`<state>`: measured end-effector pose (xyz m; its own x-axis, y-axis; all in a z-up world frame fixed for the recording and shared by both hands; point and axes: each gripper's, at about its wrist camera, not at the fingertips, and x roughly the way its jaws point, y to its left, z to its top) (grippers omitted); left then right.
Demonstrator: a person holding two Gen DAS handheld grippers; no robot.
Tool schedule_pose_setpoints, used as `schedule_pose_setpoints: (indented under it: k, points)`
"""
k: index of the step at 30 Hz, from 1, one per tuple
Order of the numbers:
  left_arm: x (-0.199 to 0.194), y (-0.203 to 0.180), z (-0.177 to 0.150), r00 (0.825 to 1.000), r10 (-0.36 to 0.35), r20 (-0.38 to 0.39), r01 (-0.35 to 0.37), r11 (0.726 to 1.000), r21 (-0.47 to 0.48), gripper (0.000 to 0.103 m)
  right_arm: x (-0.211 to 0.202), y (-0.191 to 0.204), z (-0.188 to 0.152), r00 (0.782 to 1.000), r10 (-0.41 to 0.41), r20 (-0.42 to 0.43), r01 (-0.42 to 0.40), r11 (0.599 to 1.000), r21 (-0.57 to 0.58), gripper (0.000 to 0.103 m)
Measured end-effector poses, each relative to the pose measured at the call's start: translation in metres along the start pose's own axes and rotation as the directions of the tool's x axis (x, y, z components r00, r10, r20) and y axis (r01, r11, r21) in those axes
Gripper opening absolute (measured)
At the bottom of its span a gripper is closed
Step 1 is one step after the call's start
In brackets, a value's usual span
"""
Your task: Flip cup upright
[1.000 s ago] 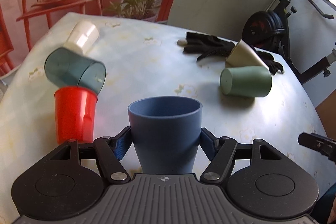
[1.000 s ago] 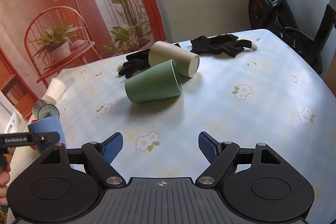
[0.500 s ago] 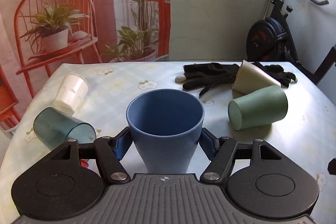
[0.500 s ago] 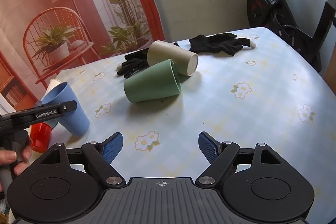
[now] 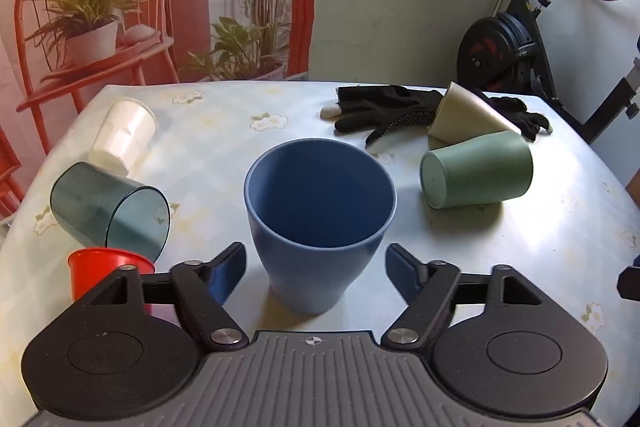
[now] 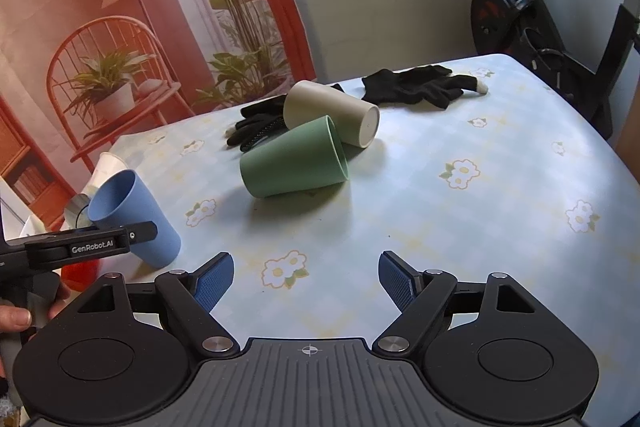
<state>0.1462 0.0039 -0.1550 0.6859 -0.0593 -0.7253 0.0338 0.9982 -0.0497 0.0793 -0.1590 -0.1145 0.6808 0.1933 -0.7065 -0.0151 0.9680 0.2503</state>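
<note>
Release step: blue cup (image 5: 320, 223) upright on worktop (image 5: 520, 251), left gripper (image 5: 316, 267) fingers spread clear; right gripper (image 6: 306, 277) open, idle. Next: back off straight.

Blue cup (image 5: 320, 223): matte plastic, tapered, wider at rim than base. Standing upright on base, mouth up, interior empty. Position: centred between left gripper (image 5: 315, 265) jaws, which stand spread; clear gap visible between each blue pad and cup wall. In right wrist view, cup (image 6: 132, 213) appears well left of right-hand jaws.
</note>
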Motion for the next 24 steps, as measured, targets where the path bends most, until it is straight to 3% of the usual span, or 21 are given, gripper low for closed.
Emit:
schedule_pose_setpoints:
  k: [6, 10, 12, 16, 24]
  points:
    - [-0.020, 0.006, -0.001, 1.000, -0.023, -0.013, 0.023, 1.000, -0.021, 0.083, -0.011, 0.008, 0.006, 0.999, 0.022, 0.028, -0.022, 1.000, -0.005, 0.089]
    - [-0.046, 0.012, 0.003, 1.000, -0.015, 0.023, 0.016, 1.000, -0.021, 0.085, -0.021, 0.018, 0.015, 0.998, 0.050, 0.046, -0.049, 0.999, -0.023, 0.093]
    - [-0.062, 0.015, 0.006, 0.999, -0.011, 0.052, 0.012, 1.000, -0.020, 0.088, -0.026, 0.024, 0.021, 0.996, 0.074, 0.055, -0.072, 0.997, -0.035, 0.103]
    - [-0.095, 0.021, 0.014, 0.994, -0.004, 0.106, 0.008, 0.999, -0.037, 0.095, -0.038, 0.040, 0.036, 0.991, 0.109, 0.078, -0.104, 0.992, -0.068, 0.103]
    - [-0.154, 0.020, 0.033, 0.972, 0.051, 0.229, -0.039, 0.998, -0.054, 0.098, -0.072, 0.078, 0.062, 0.976, 0.151, 0.155, -0.127, 0.979, -0.159, 0.103]
